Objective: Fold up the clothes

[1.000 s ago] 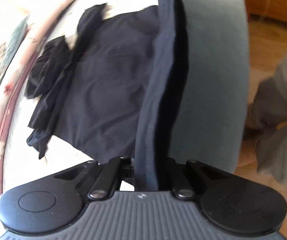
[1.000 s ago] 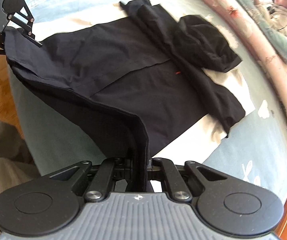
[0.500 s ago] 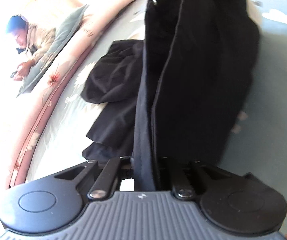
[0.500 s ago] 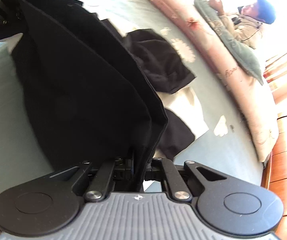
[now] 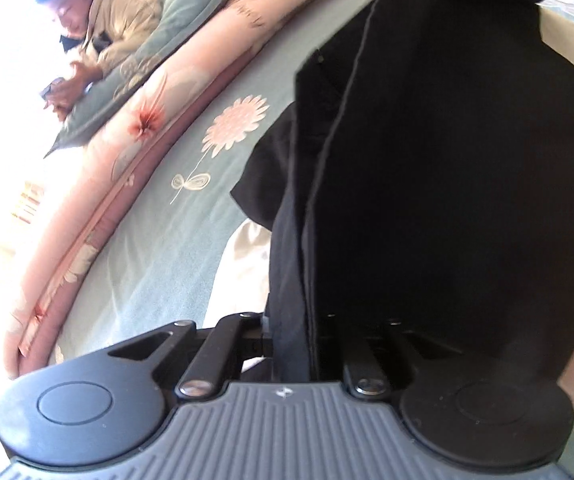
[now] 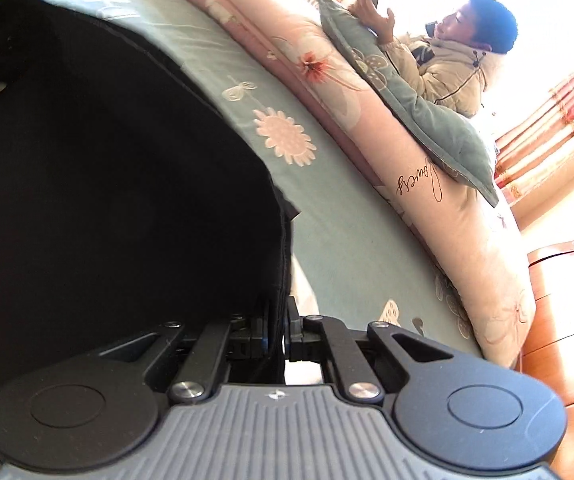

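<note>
Both the left tongs [image 5: 291,336] and the right tongs [image 6: 277,332] are clamped on edges of the black garment [image 5: 447,184], which hangs in folds between them above the green flowered bed [image 6: 351,248], beside the pink quilt [image 6: 439,200].

Left wrist view: sitting behind its own gripper [image 5: 291,332], facing downward across the bed [image 5: 159,248], very close to black cloth [image 5: 447,180]. Right wrist view: looking likewise, mirrored. Both are sharing cloth, quilt roll [image 6: 427,184] and a reclining person [image 6: 455,64].
</note>
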The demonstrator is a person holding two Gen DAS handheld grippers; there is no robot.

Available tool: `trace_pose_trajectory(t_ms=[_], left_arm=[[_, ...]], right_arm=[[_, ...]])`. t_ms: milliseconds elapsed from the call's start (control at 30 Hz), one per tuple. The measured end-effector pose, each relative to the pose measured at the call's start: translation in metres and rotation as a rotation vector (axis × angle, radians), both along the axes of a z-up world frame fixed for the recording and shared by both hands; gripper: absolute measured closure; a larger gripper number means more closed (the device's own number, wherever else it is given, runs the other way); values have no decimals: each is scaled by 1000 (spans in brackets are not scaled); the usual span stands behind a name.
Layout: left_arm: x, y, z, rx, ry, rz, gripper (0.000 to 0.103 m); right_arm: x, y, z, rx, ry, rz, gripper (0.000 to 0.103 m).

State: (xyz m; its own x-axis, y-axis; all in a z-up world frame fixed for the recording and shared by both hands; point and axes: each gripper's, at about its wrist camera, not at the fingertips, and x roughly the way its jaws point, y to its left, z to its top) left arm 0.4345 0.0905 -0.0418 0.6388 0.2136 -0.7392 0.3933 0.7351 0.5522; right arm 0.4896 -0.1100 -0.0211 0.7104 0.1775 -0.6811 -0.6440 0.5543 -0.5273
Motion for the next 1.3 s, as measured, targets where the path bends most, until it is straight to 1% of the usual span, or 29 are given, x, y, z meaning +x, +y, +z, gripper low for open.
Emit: trace_pose_trajectory(t_ms=[100, 200, 400, 467, 500, 533, 567, 600, 633, 667, 700, 733, 767, 800, 900, 967, 1000, 1100, 1133, 1200, 1233, 1300], left_arm=[[19, 6, -9, 8, -5, -9, 93], [36, 19, -23, -34, 20, 3, 93], [67, 32, -51, -79, 47, 14, 92], [77, 37, -56, -105, 56, 32, 90], [78, 39, -53, -128, 59, 48, 86], [80, 41, -51, -151, 62, 64, 80], [81, 42, -48, -174, 65, 80, 79], [82, 44, -46, -197, 68, 96, 72], [80, 47, -40, -235, 62, 102, 62], [76, 52, -30, -284, 47, 99, 57], [72, 56, -20, -334, 32, 95, 48], [67, 61, -10, -383, 18, 92, 43], [63, 65, -1, -433, 3, 88, 43], [58, 70, 9, -469, -16, 94, 41], [44, 89, 32, -526, -80, 149, 40], [39, 105, 44, -560, -121, 192, 38], [37, 114, 46, -572, -135, 216, 37], [18, 129, 50, -585, -164, 249, 37], [14, 131, 47, -565, -160, 234, 34], [6, 127, 36, -507, -140, 188, 29], [-2, 121, 31, -470, -118, 158, 27], [-26, 100, 20, -386, -52, 84, 27]], right_arm=[[27, 8, -9, -11, -8, -15, 96], [50, 15, -21, -11, 25, -38, 96], [71, 29, -58, -47, 55, -84, 96], [80, 32, -69, -55, 75, -104, 95], [85, 34, -74, -58, 87, -115, 94], [88, 35, -79, -61, 102, -124, 89], [91, 35, -82, -57, 110, -132, 85], [94, 34, -82, -48, 112, -142, 84], [98, 33, -83, -39, 114, -152, 78], [99, 31, -82, -21, 118, -166, 69], [101, 29, -80, 7, 126, -181, 64], [104, 27, -77, 37, 139, -197, 54], [105, 23, -73, 65, 154, -210, 47], [105, 20, -69, 86, 166, -215, 46], [103, 9, -54, 145, 200, -216, 44], [98, 0, -39, 202, 211, -203, 36], [96, -4, -31, 231, 213, -202, 35], [88, -20, -7, 321, 217, -220, 33], [84, -26, -1, 362, 233, -235, 33], [74, -40, 10, 452, 271, -265, 30], [70, -45, 13, 486, 289, -280, 30], [64, -51, 13, 524, 325, -306, 30]])
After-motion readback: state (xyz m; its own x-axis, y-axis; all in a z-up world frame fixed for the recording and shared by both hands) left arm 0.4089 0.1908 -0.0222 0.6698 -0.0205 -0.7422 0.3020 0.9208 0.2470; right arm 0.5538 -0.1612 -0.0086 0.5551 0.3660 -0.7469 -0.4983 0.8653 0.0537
